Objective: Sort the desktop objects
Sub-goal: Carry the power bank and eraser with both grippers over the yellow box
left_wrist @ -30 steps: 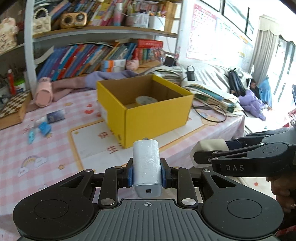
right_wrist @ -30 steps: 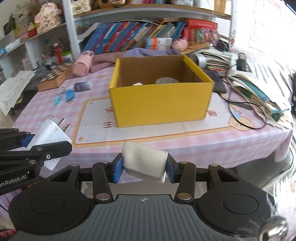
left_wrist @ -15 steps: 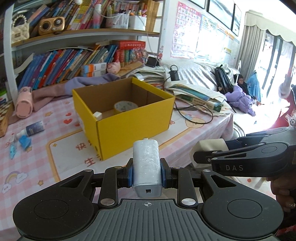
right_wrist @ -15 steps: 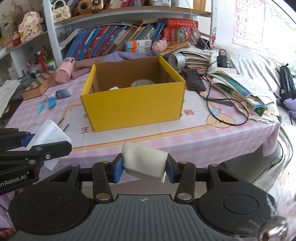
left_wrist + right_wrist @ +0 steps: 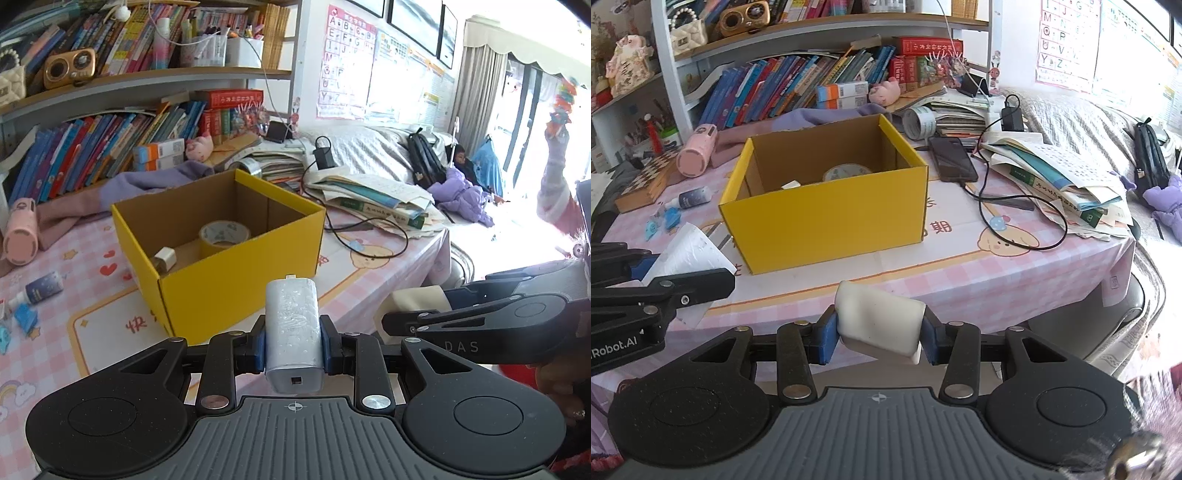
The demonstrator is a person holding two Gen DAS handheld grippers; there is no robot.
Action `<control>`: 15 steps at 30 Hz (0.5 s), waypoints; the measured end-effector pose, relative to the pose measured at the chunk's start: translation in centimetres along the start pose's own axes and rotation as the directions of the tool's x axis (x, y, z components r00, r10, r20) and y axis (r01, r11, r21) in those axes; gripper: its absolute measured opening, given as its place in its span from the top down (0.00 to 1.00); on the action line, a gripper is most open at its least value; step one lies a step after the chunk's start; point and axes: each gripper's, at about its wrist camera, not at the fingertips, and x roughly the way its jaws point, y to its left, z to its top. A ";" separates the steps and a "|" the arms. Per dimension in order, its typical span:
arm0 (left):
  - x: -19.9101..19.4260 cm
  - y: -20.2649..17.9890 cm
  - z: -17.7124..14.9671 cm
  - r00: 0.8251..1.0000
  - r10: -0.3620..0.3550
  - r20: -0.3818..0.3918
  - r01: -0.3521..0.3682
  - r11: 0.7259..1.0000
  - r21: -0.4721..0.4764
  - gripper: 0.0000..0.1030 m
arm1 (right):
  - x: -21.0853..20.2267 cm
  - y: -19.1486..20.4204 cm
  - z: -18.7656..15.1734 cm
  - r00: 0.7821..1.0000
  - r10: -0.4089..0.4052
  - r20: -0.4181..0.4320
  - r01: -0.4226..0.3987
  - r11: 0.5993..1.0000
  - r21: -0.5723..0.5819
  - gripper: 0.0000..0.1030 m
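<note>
My left gripper [image 5: 292, 347] is shut on a white power adapter [image 5: 293, 332] with a plug at its far end; it also shows in the right wrist view [image 5: 689, 253]. My right gripper [image 5: 879, 334] is shut on a cream eraser-like block [image 5: 881, 321], also visible in the left wrist view [image 5: 415, 301]. Both are held off the table's front edge, in front of an open yellow cardboard box [image 5: 236, 284] [image 5: 827, 221]. Inside the box lie a roll of tape [image 5: 223, 234] and a small white block [image 5: 166, 256].
On the pink checked tablecloth [image 5: 997, 280] lie a small blue bottle [image 5: 694, 197], blue clips [image 5: 666, 218], a pink cylinder [image 5: 696, 151], a chessboard [image 5: 646, 181], a phone [image 5: 951, 158], a black cable [image 5: 1023, 221] and a pile of books and papers [image 5: 1063, 181]. A bookshelf [image 5: 812, 74] stands behind.
Both grippers have swung rightwards and risen a little with their objects still held; the box now sits further left in both views and its inside shows more.
</note>
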 end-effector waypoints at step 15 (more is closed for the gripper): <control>1.0 2.2 4.0 0.996 0.031 0.081 -0.034 0.999 0.037 0.75 | 1.6 -0.4 5.5 0.995 0.049 0.081 -0.048 0.999 -0.015 0.61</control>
